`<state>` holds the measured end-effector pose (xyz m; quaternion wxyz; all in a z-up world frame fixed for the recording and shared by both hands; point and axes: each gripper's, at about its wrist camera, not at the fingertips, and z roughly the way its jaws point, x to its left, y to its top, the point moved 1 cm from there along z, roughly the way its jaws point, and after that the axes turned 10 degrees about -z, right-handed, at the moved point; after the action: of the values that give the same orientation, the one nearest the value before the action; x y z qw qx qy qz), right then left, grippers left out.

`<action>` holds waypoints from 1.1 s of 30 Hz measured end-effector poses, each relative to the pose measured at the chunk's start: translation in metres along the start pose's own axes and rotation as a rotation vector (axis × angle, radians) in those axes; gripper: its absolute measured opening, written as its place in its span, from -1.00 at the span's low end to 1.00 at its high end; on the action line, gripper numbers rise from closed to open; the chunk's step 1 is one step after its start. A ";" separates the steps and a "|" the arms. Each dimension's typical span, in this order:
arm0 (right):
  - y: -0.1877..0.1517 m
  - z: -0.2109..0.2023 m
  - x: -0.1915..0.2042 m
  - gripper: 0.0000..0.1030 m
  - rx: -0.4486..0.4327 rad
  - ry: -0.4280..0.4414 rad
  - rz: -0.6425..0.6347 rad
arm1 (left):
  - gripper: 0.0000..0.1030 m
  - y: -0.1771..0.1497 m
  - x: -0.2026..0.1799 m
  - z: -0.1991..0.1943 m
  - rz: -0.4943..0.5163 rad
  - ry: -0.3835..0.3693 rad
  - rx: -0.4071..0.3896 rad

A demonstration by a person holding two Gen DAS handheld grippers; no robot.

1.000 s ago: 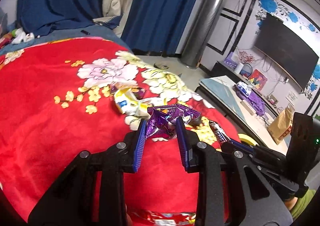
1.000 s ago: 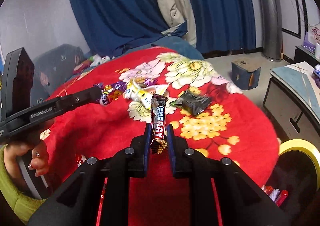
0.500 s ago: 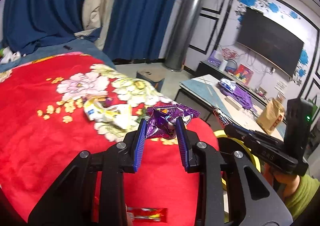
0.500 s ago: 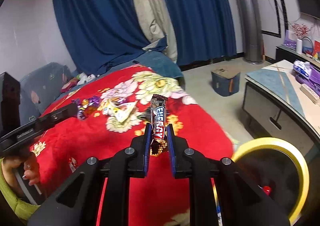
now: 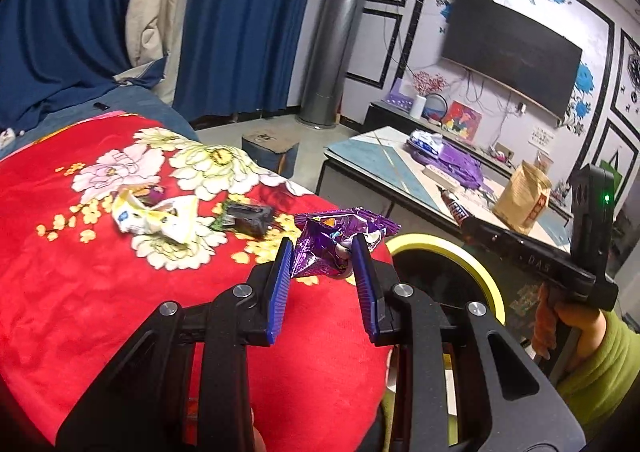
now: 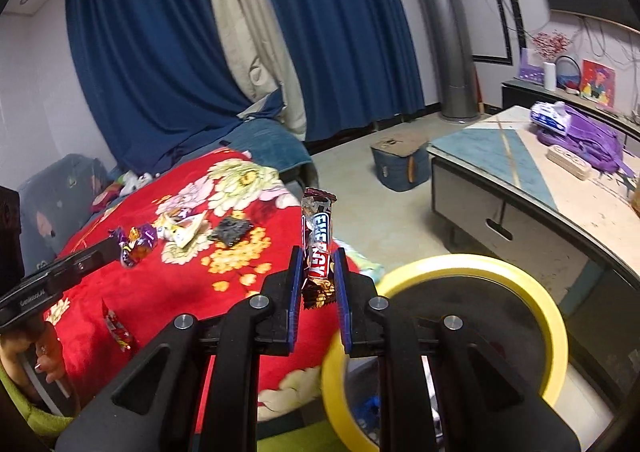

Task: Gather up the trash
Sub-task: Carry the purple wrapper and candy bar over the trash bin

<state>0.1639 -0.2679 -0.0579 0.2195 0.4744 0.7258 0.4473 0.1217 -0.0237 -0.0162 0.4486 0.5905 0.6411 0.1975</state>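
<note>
The left gripper [image 5: 322, 256] is closed on a crumpled purple wrapper [image 5: 340, 234], held above the edge of the red flowered blanket [image 5: 80, 292]. The right gripper [image 6: 318, 272] clamps an upright "ENERGY" bar wrapper [image 6: 318, 244] between its blue pads. Just beside the blanket edge stands a bin with a yellow rim [image 6: 552, 316]. Further on the blanket lie a white and yellow wrapper [image 5: 156, 213] and a black wrapper [image 5: 248, 216], close to each other. Behind them hang blue curtains [image 5: 248, 23].
</note>
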 end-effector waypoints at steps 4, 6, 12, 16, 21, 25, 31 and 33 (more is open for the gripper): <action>-0.012 -0.007 -0.016 -0.71 0.007 -0.024 0.024 | -0.55 -0.006 -0.016 0.008 0.028 -0.014 0.020; -0.017 -0.010 -0.024 -0.71 0.012 -0.037 0.034 | -0.55 -0.008 -0.025 0.011 0.044 -0.025 0.029; -0.031 -0.015 -0.044 -0.71 0.028 -0.080 0.065 | -0.55 -0.019 -0.053 0.028 0.103 -0.056 0.065; -0.040 -0.017 -0.057 -0.71 0.034 -0.100 0.089 | -0.55 -0.026 -0.068 0.043 0.134 -0.065 0.095; -0.049 -0.018 -0.071 -0.71 0.044 -0.125 0.116 | -0.54 -0.034 -0.084 0.062 0.172 -0.067 0.132; -0.059 -0.019 -0.087 -0.70 0.056 -0.135 0.162 | -0.54 -0.041 -0.099 0.078 0.210 -0.070 0.165; -0.073 -0.021 -0.112 -0.70 0.080 -0.160 0.231 | -0.52 -0.053 -0.119 0.100 0.266 -0.076 0.203; -0.079 -0.021 -0.119 -0.70 0.093 -0.168 0.252 | -0.52 -0.055 -0.124 0.106 0.279 -0.078 0.214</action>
<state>0.1637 -0.3941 -0.1278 0.1990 0.6071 0.6596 0.3959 0.1630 -0.1807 -0.0719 0.3762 0.7252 0.5524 0.1656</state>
